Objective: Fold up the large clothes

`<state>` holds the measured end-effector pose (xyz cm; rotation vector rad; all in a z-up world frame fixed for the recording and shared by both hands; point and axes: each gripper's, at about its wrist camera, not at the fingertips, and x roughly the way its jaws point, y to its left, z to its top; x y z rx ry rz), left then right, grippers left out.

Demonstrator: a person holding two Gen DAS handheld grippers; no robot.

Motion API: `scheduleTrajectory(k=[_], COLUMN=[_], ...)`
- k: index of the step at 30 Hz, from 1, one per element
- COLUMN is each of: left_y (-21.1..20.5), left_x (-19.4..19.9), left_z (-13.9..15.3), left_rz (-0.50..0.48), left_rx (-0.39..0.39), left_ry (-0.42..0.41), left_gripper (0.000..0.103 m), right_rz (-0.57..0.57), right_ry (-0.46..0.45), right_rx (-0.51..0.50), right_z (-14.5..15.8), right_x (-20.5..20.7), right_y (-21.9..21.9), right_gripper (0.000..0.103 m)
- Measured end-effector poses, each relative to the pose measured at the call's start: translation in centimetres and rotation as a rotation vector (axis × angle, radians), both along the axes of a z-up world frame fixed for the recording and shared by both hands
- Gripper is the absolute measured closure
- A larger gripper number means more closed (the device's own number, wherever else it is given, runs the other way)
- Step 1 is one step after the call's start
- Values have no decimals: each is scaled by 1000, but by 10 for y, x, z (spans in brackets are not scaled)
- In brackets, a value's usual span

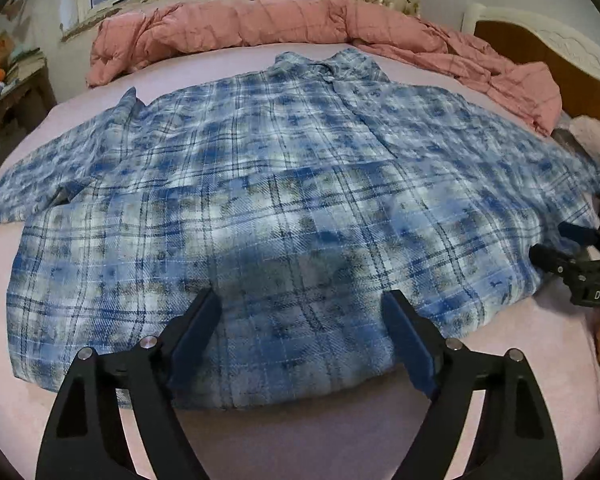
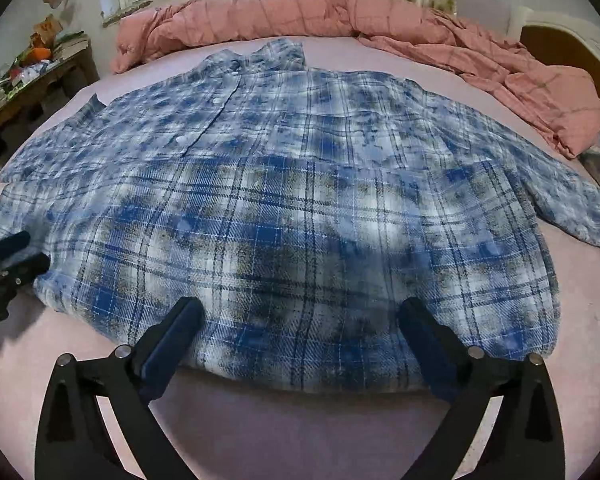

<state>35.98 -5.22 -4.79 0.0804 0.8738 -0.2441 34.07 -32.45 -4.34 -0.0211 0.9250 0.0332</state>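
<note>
A large blue and white plaid shirt [image 1: 284, 184] lies spread on a pink bed sheet [image 1: 320, 432], collar at the far side, sleeves out to both sides, its lower part folded up over the body. It also shows in the right wrist view [image 2: 300, 208]. My left gripper [image 1: 302, 304] is open, its jaws wide apart just above the shirt's near folded edge, holding nothing. My right gripper [image 2: 300, 312] is open and empty in the same way over the near edge further right. Each gripper shows at the edge of the other's view: the right gripper [image 1: 560, 244], the left gripper [image 2: 22, 250].
A rumpled pink quilt [image 1: 284, 28] lies along the far side of the bed and down the right. A wooden headboard [image 1: 540, 60] stands at the right. A cluttered wooden table [image 2: 32, 84] stands left of the bed. A window and curtains are behind.
</note>
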Motion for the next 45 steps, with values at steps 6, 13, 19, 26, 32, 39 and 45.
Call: scheduleTrajectory(k=[6, 13, 19, 26, 32, 39, 45], left_y=[4, 5, 8, 6, -1, -11, -9], left_x=[-4, 3, 7, 6, -15, -22, -25], left_z=[2, -2, -4, -3, 37, 103, 137], left_rz=[-4, 28, 33, 47, 76, 24, 11], left_rx=[-33, -2, -30, -20, -42, -114, -142], left_ry=[-26, 13, 35, 22, -213, -484, -678], left_gripper=[19, 0, 0, 0, 2, 2, 2], right_rz=[1, 1, -2, -2, -1, -4, -67], right_ry=[-5, -11, -9, -7, -13, -26, -116], right_rx=[6, 16, 33, 6, 14, 17, 74], right_z=[0, -2, -2, -2, -1, 1, 19], right_x=[0, -1, -2, -1, -2, -4, -16], right_y=[0, -2, -3, 0, 1, -1, -22], right_gripper=[1, 0, 0, 0, 0, 0, 4])
